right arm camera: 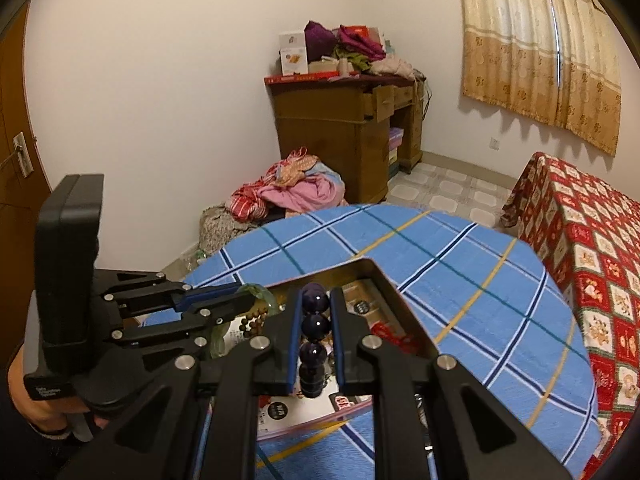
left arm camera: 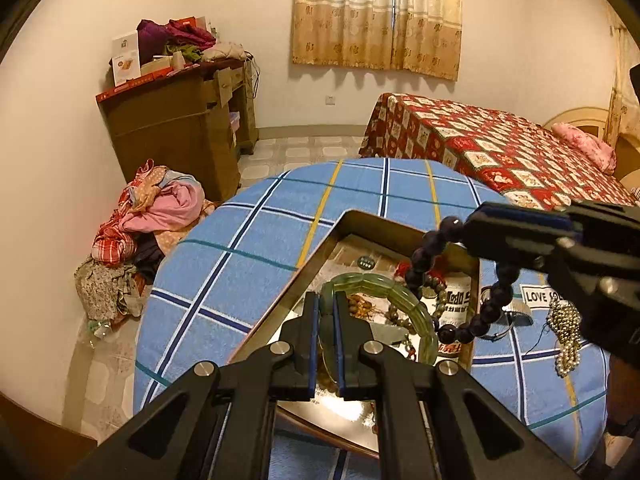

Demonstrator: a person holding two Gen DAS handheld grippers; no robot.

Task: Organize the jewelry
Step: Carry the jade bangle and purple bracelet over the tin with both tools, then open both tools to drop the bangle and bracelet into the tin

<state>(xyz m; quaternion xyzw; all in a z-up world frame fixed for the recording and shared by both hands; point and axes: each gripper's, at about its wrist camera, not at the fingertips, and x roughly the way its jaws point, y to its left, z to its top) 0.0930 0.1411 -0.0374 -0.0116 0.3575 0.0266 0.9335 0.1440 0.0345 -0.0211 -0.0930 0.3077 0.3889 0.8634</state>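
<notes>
My left gripper [left arm camera: 328, 300] is shut on a pale green jade bangle [left arm camera: 404, 300] and holds it over the open gold box [left arm camera: 320, 256]. My right gripper [right arm camera: 314, 296] is shut on a dark purple bead bracelet [right arm camera: 315, 326]; in the left wrist view that bracelet [left arm camera: 486, 320] hangs from the right gripper [left arm camera: 470, 226] above the box's right side. The left gripper [right arm camera: 244, 296] and bangle [right arm camera: 256, 292] show at left in the right wrist view. Inside the box [right arm camera: 384, 276] lie brown bead strings [left arm camera: 436, 288] and red cord [right arm camera: 394, 332].
A pearl bead piece [left arm camera: 566, 332] and a ring [left arm camera: 516, 316] lie on the blue plaid tablecloth [left arm camera: 248, 264] right of the box. A bed with red cover [left arm camera: 500, 148], a clothes pile [left arm camera: 152, 216] and a wooden desk [left arm camera: 184, 120] stand around the table.
</notes>
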